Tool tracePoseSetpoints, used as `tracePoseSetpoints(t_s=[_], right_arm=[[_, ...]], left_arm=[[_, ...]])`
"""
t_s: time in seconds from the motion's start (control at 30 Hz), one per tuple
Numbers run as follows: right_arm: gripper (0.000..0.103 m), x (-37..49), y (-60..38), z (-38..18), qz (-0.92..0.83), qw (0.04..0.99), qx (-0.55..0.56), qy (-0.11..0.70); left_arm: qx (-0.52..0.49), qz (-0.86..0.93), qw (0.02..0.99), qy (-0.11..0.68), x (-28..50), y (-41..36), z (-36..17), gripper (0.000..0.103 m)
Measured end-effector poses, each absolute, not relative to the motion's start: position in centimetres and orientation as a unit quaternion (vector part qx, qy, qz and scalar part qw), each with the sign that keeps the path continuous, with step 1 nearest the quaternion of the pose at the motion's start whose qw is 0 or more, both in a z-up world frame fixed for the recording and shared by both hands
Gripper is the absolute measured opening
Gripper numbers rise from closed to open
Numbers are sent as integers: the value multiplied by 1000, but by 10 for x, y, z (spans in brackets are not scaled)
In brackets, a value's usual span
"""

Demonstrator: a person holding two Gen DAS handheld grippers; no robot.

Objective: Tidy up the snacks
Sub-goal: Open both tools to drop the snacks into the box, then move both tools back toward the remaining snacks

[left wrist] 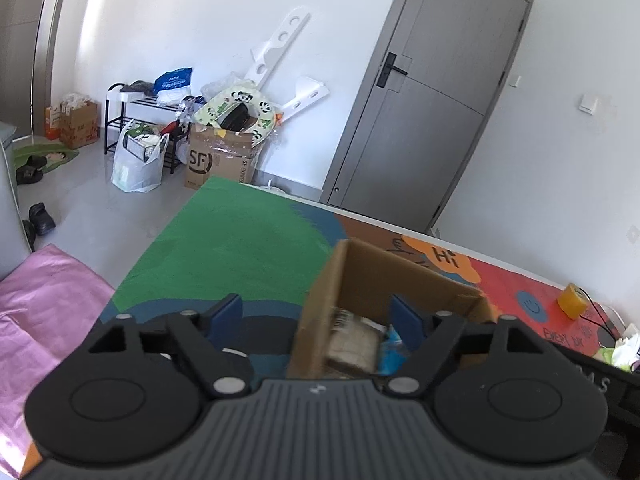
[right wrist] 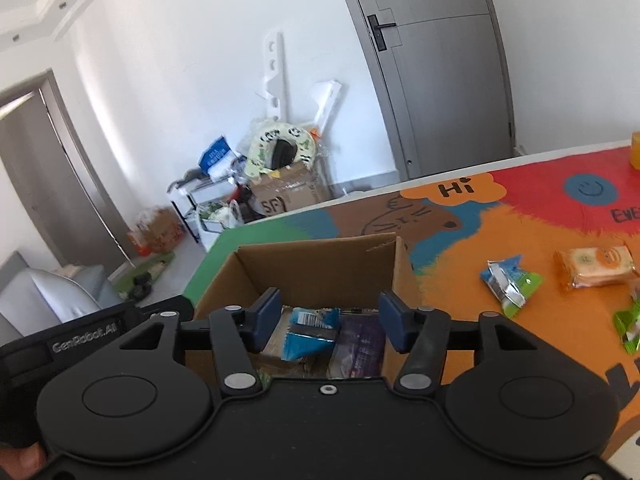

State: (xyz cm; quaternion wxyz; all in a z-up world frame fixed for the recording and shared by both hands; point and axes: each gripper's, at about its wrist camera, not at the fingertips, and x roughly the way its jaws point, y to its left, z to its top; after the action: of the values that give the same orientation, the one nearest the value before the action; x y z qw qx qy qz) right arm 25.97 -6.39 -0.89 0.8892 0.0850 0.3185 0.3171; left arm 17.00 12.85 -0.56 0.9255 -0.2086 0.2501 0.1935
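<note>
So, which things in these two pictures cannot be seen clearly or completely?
- Left wrist view: the packets inside the cardboard box are blurred, and the left gripper covers the box's bottom.
- Right wrist view: the right gripper hides the near part of the box; only the blue packet and purple packet show.
- Right wrist view: the green packet and yellow object are cut off by the right edge.
</note>
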Motion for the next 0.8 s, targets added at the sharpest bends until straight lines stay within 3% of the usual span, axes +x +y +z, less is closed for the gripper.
tracePoseSetpoints(t_s=[0.07,0.3,0.57,0.8], right_arm=[[65,258,-72,-8,304,896,82,313],[68,246,-110,-6,294,902,96,302],[87,230,-155,-7,250,914,122,297],[88,214,-189,0,237,922,124,280]], left_arm=[[-202,189,928,248,168,120,-4,87],[-187,184,931,253,164,92,-1,91],[-171,166,936,259,158,60,5,92],[-155,144,944,254,152,29,15,95]])
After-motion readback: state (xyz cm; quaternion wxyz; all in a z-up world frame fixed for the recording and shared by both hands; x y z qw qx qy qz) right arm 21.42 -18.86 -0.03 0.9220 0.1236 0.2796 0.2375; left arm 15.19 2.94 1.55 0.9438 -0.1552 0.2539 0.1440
